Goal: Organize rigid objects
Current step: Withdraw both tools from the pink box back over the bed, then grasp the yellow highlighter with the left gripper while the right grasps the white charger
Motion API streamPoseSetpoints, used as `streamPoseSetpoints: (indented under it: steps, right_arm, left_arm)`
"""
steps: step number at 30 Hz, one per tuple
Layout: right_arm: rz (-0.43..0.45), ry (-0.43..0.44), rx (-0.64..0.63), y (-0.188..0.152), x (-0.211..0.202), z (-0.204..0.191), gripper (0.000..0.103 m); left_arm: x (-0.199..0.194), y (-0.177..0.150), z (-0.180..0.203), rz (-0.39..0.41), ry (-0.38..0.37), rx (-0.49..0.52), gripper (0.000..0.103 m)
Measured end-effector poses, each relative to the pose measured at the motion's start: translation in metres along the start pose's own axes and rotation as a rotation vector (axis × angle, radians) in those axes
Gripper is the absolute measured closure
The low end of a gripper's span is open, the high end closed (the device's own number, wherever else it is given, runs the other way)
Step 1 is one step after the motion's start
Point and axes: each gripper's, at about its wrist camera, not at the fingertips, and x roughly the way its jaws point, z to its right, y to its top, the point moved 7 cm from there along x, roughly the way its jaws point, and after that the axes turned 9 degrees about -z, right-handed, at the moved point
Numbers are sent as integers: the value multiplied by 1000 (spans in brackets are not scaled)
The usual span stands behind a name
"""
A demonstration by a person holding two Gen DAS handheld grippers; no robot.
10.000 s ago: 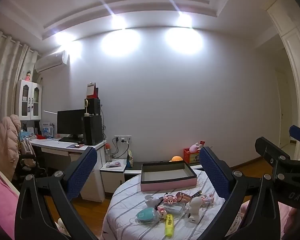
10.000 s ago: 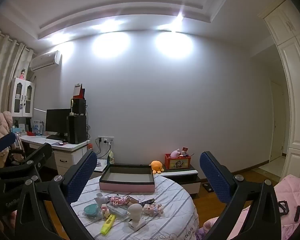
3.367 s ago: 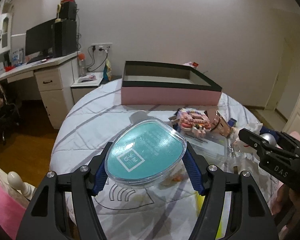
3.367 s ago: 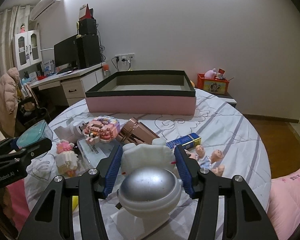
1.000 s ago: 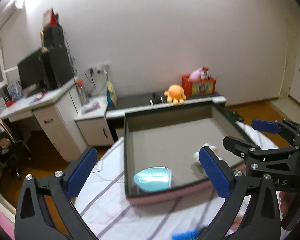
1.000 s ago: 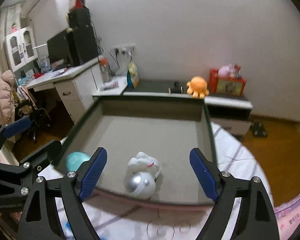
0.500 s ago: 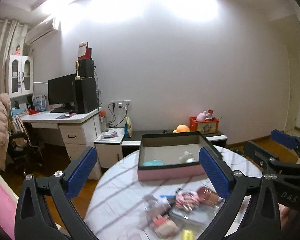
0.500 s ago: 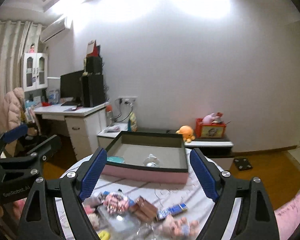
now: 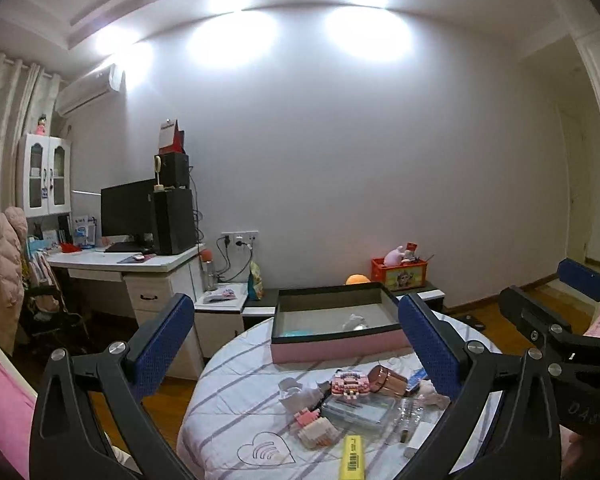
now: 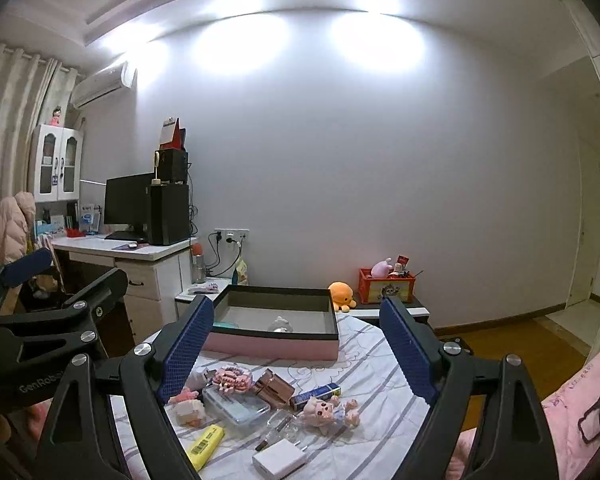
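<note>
A pink box with a dark rim [image 9: 340,346] [image 10: 276,345] stands at the far side of a round table with a striped cloth [image 9: 236,404]. Inside it lie a teal case [image 9: 294,333] and a white-and-silver figure [image 9: 354,322] [image 10: 279,325]. Loose things lie nearer: a pink brick toy [image 9: 350,385] [image 10: 230,379], a brown case [image 10: 274,388], a clear box [image 10: 236,406], a yellow highlighter [image 9: 354,458] [image 10: 206,440], a blue tube [image 10: 316,395], a doll [image 10: 328,408], a white charger [image 10: 279,459]. My left gripper [image 9: 296,348] and right gripper [image 10: 296,350] are open, empty, raised back from the table.
A white desk [image 9: 132,266] with monitor and speakers stands at the left. A low cabinet behind the table holds an orange plush [image 10: 340,292] and a red toy crate [image 10: 386,282]. Pink bedding [image 10: 572,408] lies at the right. Wooden floor [image 10: 512,336] surrounds the table.
Both grippers have pulled back and up from the box after leaving the teal case and the figure inside it. Both stay open and empty.
</note>
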Motion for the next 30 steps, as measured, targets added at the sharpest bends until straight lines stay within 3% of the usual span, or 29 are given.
streamPoseSetpoints:
  steps: [10,17,22,30]
  right_arm:
    - [-13,-15,-8,-6,-6,-2,17]
    - [-59,-12,-2,-21,4,-1,17]
    - [-129,-17,-8,-46,24,5,17]
    - [-360,-22,10,-130,73,22,17]
  left_arm:
    - [-4,-7,2,-11,2,10,0]
    - [12,-24,6,-67,-6,18,0]
    - [42,-61,15,-189,-51,19,0]
    - [87,-151,38,-413,-63,77,0]
